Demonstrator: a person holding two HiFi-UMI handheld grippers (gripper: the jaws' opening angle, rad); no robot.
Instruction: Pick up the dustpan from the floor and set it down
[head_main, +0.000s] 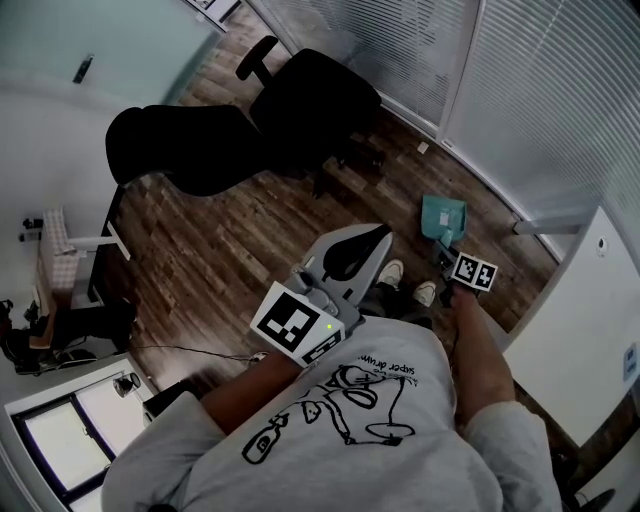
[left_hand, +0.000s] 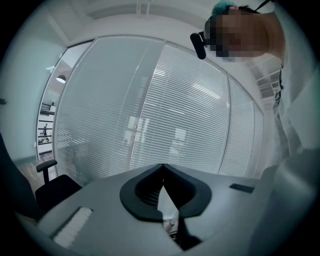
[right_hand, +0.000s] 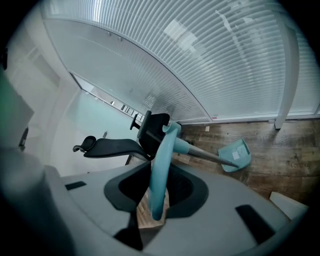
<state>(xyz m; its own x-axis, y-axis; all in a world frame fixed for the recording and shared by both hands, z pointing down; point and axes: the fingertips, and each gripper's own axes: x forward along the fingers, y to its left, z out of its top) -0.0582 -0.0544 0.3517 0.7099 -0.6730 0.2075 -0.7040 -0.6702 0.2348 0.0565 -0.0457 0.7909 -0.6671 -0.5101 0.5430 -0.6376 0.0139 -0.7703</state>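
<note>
Two views split the story. From the head, the right gripper (head_main: 452, 268) is mostly a marker cube (head_main: 475, 272) beside the teal dustpan (head_main: 443, 218) down by the wood floor (head_main: 230, 240), its grip unseen. Its own view shows the jaws closed on the dustpan's long handle (right_hand: 161, 165), the pan end low near the floor (contact unclear). The left gripper (left_hand: 162, 167) faces window blinds (left_hand: 190, 100), jaws together on nothing.
</note>
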